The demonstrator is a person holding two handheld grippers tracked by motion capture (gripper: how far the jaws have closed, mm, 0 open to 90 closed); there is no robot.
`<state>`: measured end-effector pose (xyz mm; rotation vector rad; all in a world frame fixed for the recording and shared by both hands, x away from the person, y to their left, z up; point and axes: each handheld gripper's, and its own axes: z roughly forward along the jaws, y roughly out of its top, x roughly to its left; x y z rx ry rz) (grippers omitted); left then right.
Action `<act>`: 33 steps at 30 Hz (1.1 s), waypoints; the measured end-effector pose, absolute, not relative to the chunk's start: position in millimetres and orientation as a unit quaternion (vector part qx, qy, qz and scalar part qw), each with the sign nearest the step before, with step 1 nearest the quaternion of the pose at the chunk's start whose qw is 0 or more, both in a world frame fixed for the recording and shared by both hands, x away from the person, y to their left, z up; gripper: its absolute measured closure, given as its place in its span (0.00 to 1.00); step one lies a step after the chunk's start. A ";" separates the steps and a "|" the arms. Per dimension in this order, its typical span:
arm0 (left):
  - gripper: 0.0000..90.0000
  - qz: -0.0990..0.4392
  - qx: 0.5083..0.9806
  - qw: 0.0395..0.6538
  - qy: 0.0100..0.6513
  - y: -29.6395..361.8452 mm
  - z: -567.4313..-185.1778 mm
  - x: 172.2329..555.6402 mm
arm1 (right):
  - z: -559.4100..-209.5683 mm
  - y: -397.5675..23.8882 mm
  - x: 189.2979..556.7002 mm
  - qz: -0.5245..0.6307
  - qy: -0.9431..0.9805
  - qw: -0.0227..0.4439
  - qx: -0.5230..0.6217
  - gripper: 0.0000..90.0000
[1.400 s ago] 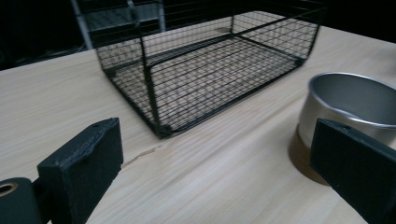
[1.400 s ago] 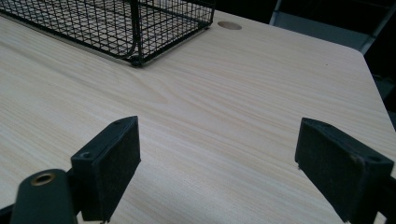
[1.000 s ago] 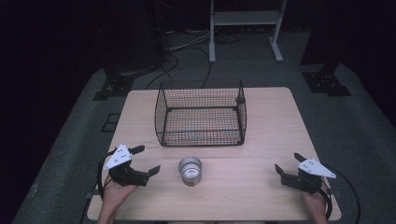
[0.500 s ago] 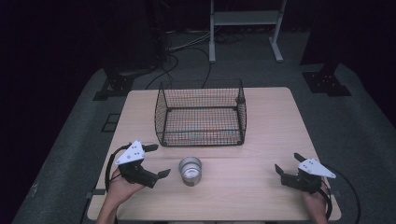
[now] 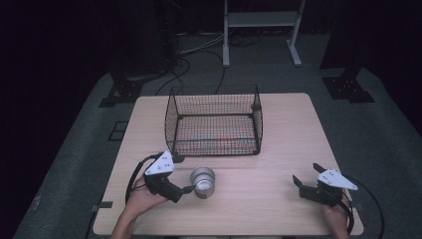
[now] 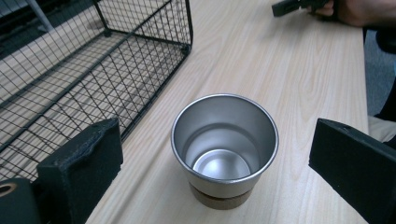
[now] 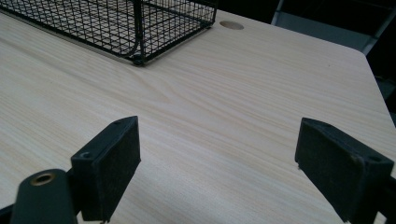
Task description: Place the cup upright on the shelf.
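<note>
On the pale wooden table (image 5: 278, 144), the unmarked steel cup (image 5: 203, 181) now sits between the left gripper (image 5: 183, 175)'s spread jaws, which moved in; right gripper (image 5: 304, 175) gapes, unmoved.

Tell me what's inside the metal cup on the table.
Nothing: the metal cup stands upright and its shiny bottom shows bare. What lies beneath its brown base is covered by the cup itself.

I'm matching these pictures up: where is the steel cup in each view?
High view: the cup stands on the table just right of the left gripper, in front of the basket.
Left gripper view: the cup is centre, between the open jaws.
Right gripper view: not in it.
Shared landmark: the basket.
</note>
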<state>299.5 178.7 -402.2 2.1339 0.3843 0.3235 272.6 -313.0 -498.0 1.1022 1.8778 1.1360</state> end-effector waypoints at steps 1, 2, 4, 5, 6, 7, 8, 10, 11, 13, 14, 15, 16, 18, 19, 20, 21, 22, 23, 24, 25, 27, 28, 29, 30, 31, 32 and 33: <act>0.02 0.131 0.866 0.457 0.156 178.7 -402.2 299.5 | -498.0 -313.0 272.6 0.436 0.720 0.336 0.423 0.15; 0.02 0.128 0.868 0.454 0.152 176.4 -403.6 300.2 | -498.0 -313.1 272.6 0.436 0.720 0.336 0.423 0.15; 0.02 0.121 0.873 0.448 0.147 171.6 -406.1 301.4 | -498.1 -312.9 272.6 0.436 0.721 0.336 0.422 0.15; 0.02 0.121 0.873 0.448 0.147 171.6 -406.1 301.4 | -498.1 -312.8 272.5 0.436 0.721 0.336 0.422 0.15; 0.02 0.121 0.878 0.440 0.144 167.4 -408.4 302.0 | -498.1 -312.8 272.5 0.436 0.721 0.336 0.421 0.15; 0.02 0.117 0.880 0.438 0.142 165.2 -409.9 302.6 | -498.1 -312.8 272.6 0.435 0.721 0.336 0.421 0.15; 0.02 0.115 0.882 0.435 0.141 163.3 -411.1 303.2 | -498.1 -312.8 272.6 0.436 0.721 0.336 0.422 0.15; 0.02 0.111 0.885 0.430 0.139 160.1 -413.4 304.7 | -498.1 -312.9 272.6 0.436 0.721 0.336 0.422 0.15; 0.02 0.110 0.887 0.426 0.137 158.6 -414.4 305.8 | -498.1 -312.9 272.6 0.436 0.721 0.336 0.422 0.15; 0.02 0.108 0.889 0.423 0.138 157.0 -415.9 306.6 | -498.1 -312.8 272.6 0.436 0.721 0.336 0.421 0.15; 0.02 0.102 0.892 0.419 0.139 154.6 -418.6 308.8 | -498.1 -312.5 272.5 0.437 0.721 0.336 0.419 0.15; 0.02 0.100 0.893 0.416 0.138 153.5 -419.9 309.6 | -498.1 -312.5 272.6 0.436 0.722 0.336 0.419 0.15; 0.01 0.101 0.895 0.411 0.137 152.4 -421.0 310.2 | -498.1 -312.5 272.6 0.436 0.722 0.336 0.419 0.15; 0.02 0.103 0.897 0.408 0.137 151.3 -422.3 310.7 | -498.1 -312.6 272.6 0.437 0.721 0.335 0.420 0.15; 0.02 0.101 0.899 0.404 0.136 150.5 -423.4 311.6 | -498.1 -312.6 272.6 0.437 0.721 0.335 0.420 0.15; 0.01 0.099 0.900 0.402 0.136 149.4 -424.6 312.1 | -498.1 -312.6 272.6 0.437 0.721 0.335 0.419 0.15; 0.01 0.100 0.902 0.398 0.134 148.4 -425.6 312.5 | -498.1 -312.4 272.5 0.437 0.723 0.336 0.417 0.15; 0.01 0.100 0.905 0.392 0.132 146.2 -427.5 313.4 | -498.1 -312.4 272.5 0.437 0.723 0.336 0.417 0.15; 0.02 0.100 0.905 0.392 0.132 146.2 -427.5 313.4 | -498.1 -312.4 272.5 0.437 0.723 0.336 0.417 0.15; 0.02 0.098 0.906 0.390 0.131 144.8 -428.6 313.8 | -498.1 -312.4 272.5 0.437 0.723 0.336 0.417 0.15; 0.01 0.097 0.907 0.388 0.130 143.2 -429.7 314.3 | -498.1 -312.5 272.6 0.437 0.723 0.336 0.417 0.15; 0.01 0.093 0.912 0.378 0.127 138.9 -433.0 316.6 | -498.1 -312.4 272.5 0.437 0.723 0.336 0.416 0.15; 0.01 0.093 0.913 0.375 0.128 137.8 -433.9 317.5 | -498.1 -312.4 272.6 0.437 0.724 0.337 0.415 0.15; 0.01 0.093 0.913 0.375 0.128 137.8 -433.9 317.5 | -498.1 -312.4 272.6 0.437 0.724 0.337 0.415 0.15; 0.01 0.090 0.914 0.374 0.129 136.5 -435.3 318.8 | -498.1 -312.4 272.6 0.437 0.724 0.336 0.415 0.15; 0.01 0.091 0.917 0.367 0.126 134.7 -436.8 319.8 | -498.1 -312.4 272.5 0.437 0.723 0.335 0.416 0.15; 0.01 0.089 0.918 0.365 0.127 133.9 -438.1 320.7 | -498.1 -312.5 272.5 0.437 0.723 0.335 0.416 0.15; 0.01 0.089 0.918 0.365 0.127 133.9 -438.1 320.7 | -498.1 -312.5 272.5 0.437 0.723 0.335 0.416 0.15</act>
